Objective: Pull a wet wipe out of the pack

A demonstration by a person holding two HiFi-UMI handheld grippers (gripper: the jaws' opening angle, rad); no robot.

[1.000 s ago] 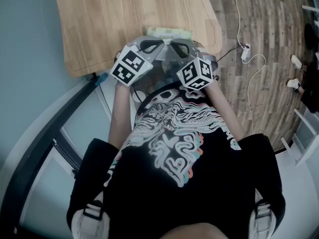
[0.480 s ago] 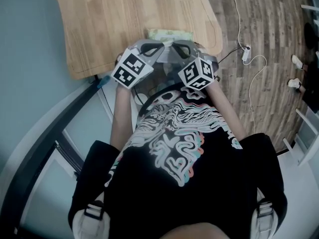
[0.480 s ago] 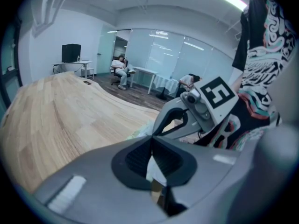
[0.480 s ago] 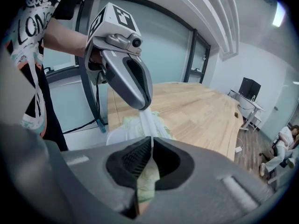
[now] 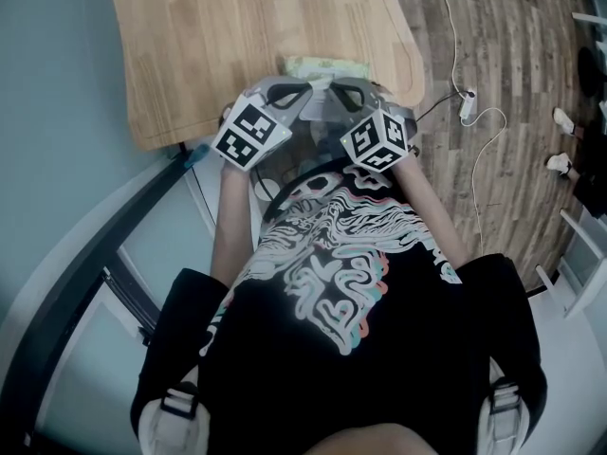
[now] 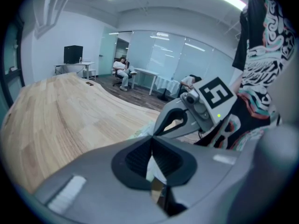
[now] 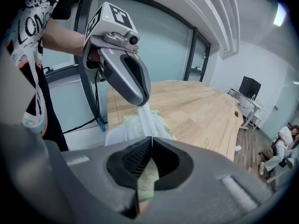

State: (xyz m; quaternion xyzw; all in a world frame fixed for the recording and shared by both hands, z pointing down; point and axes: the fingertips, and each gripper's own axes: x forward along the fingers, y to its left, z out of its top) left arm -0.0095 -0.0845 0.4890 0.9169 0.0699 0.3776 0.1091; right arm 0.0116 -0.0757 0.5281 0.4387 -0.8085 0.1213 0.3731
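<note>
Both grippers closed at the wipe pack, near edge of worktop.

The pale green soft-film pack (image 5: 325,64) of wet wipes lies at the near edge of the light wooden worktop (image 5: 237,36), toward its near right corner. A white wipe (image 7: 145,117) rises from the pack into the left gripper (image 7: 141,98), whose jaws are pinched fully together on it. The right gripper (image 7: 152,139) has its jaws closed tip to tip on the pack's green film. The two tool tips meet just above the pack. Open wood runs to the far and left edges, and the right edge lies near the pack.
</note>
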